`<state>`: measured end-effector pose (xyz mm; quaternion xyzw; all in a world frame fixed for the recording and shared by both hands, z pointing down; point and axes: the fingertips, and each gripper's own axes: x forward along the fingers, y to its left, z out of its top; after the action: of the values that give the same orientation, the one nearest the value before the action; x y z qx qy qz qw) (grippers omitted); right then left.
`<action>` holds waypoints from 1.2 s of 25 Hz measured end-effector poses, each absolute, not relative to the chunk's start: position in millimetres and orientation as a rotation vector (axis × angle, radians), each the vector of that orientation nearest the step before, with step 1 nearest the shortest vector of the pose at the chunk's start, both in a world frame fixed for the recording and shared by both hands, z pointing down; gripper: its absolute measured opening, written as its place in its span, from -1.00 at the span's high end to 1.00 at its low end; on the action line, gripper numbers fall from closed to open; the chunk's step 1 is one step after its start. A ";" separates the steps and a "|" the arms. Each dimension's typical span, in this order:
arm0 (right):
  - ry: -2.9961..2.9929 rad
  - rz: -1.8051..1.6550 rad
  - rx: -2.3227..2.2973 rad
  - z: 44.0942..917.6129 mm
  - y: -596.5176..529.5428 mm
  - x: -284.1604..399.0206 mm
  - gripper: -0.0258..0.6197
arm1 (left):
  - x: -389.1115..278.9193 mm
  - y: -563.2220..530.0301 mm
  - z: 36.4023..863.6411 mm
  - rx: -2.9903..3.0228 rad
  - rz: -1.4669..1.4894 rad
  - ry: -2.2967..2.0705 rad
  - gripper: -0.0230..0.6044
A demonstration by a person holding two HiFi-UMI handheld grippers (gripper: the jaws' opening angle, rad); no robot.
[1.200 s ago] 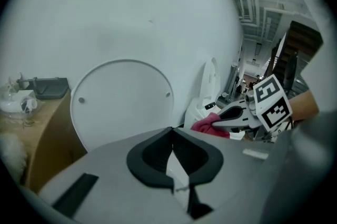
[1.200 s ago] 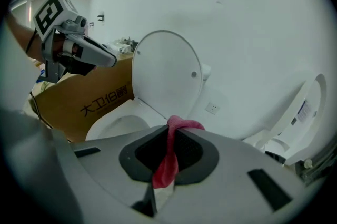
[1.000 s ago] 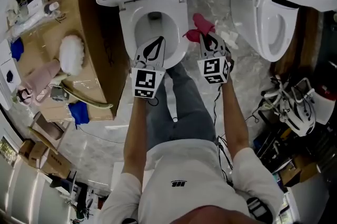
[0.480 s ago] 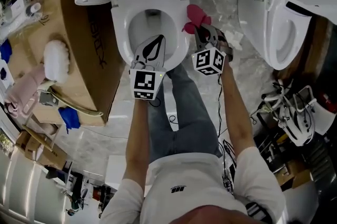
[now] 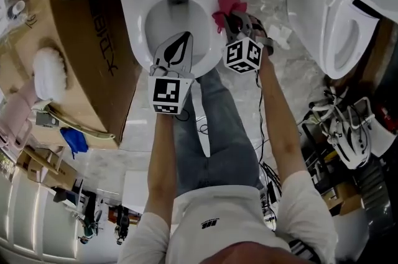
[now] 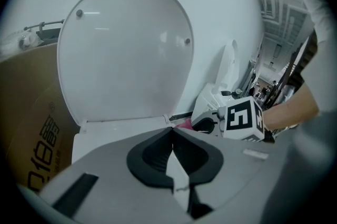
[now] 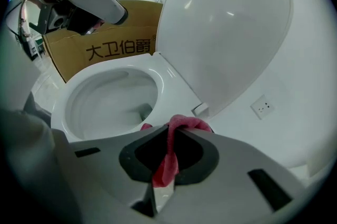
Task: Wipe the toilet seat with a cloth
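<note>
Pinching pink cloth (image 7: 168,162) in right tool (image 7: 171,126) at toilet seat (image 7: 172,84) edge | left tool (image 6: 172,129) clenched, empty

Both arms are reaching forward and steeply down, the left forearm (image 5: 163,157) running almost straight and the right forearm (image 5: 277,126) angling inward. The left gripper (image 5: 185,39) is pointing ahead, its jaws meeting with nothing between them. The right gripper (image 5: 233,19), near it and slightly further forward, is pinching a pink cloth (image 5: 225,7) between closed jaws.
</note>
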<state>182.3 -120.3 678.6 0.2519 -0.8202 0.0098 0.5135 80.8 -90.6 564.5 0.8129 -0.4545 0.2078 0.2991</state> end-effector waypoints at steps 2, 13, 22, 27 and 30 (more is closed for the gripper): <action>-1.974 0.026 0.591 686.6 -120.7 178.7 0.88 | 80.4 -88.4 568.7 2.150 0.549 -1.206 0.90; -1.951 0.040 0.514 718.7 -106.8 170.6 0.89 | 75.4 -74.2 576.5 2.145 0.553 -1.179 0.90; -1.933 0.057 0.497 721.3 -82.8 174.4 0.89 | 76.0 -58.0 580.6 2.162 0.579 -1.124 0.90; -1.923 0.078 0.498 722.7 -64.3 177.1 0.89 | 80.2 -48.3 583.7 2.172 0.591 -1.092 0.90; -1.916 0.090 0.497 723.2 -51.5 178.4 0.89 | 83.1 -41.2 584.7 2.177 0.591 -1.076 0.90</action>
<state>178.4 -51.5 723.2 0.2099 -0.8088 0.0378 0.5481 83.1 -41.2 584.7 0.8266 -0.4084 0.2243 0.3157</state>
